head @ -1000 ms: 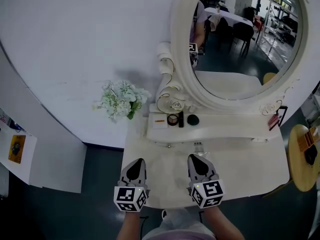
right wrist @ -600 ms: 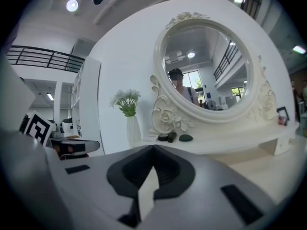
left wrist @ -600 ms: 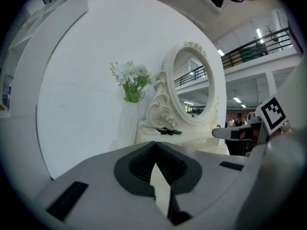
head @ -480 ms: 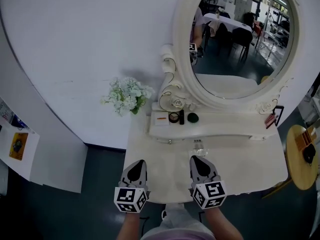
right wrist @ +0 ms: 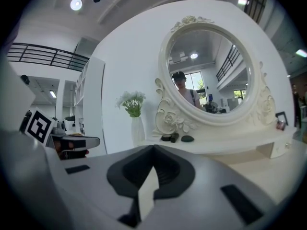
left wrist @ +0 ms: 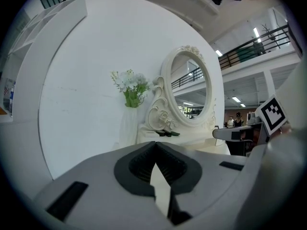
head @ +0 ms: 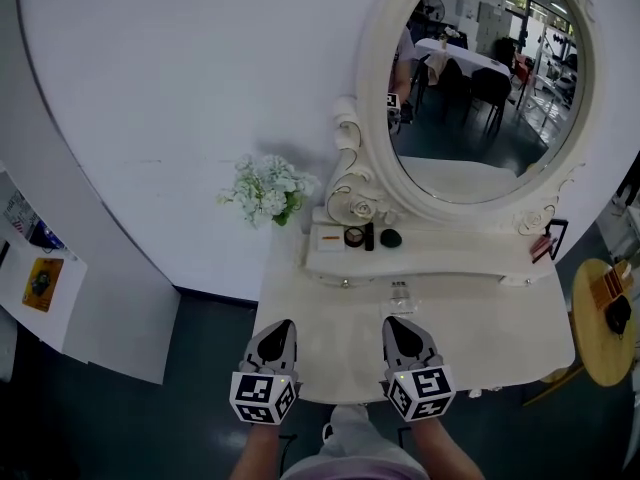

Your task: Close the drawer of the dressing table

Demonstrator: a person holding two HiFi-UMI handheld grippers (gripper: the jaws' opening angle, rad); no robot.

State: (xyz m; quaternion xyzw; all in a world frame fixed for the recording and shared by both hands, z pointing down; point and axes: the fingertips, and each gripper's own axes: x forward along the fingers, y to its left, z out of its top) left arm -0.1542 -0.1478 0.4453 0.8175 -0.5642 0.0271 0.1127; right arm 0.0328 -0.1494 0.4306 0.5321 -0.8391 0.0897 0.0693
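Head view: white flowers (head: 270,190), seemingly in vase (right wrist: 137,128)

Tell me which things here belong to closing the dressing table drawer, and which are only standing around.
For the job: dressing table; left gripper and right gripper, both shut and empty. The drawer itself I cannot make out.
Just there: flowers; mirror; small cosmetics on the shelf; round wooden side table.
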